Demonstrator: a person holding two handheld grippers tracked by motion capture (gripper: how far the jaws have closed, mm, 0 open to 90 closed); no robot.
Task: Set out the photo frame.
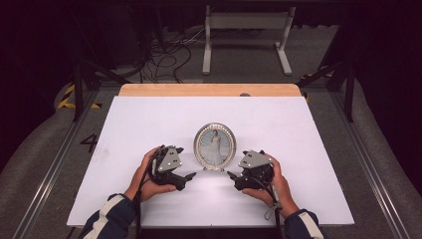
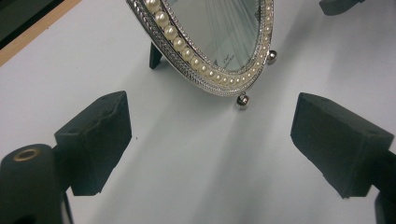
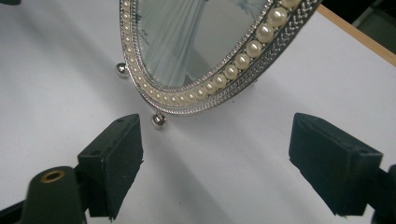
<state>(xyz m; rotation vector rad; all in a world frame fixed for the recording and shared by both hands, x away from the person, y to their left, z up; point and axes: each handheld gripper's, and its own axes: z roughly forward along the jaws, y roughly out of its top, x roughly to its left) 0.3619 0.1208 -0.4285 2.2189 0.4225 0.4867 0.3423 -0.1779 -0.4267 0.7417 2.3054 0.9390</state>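
Note:
An oval silver picture frame [image 1: 215,147] with a pearl rim stands upright on small ball feet in the middle of the white tabletop [image 1: 149,124]; it holds a portrait. My left gripper [image 1: 188,178] sits just left of and below the frame, its jaws pointing toward the frame's base. In the left gripper view the left gripper [image 2: 215,140] is open, with the frame [image 2: 210,42] ahead of the pads and bare table between them. My right gripper [image 1: 234,176] mirrors it on the right. The right gripper [image 3: 224,161] is also open, and the frame [image 3: 201,42] is beyond its pads, untouched.
A wooden strip [image 1: 209,89] runs along the table's far edge. Metal rails [image 1: 54,164] flank the table on both sides. On the floor beyond are a white stand [image 1: 246,30] and loose cables [image 1: 166,55].

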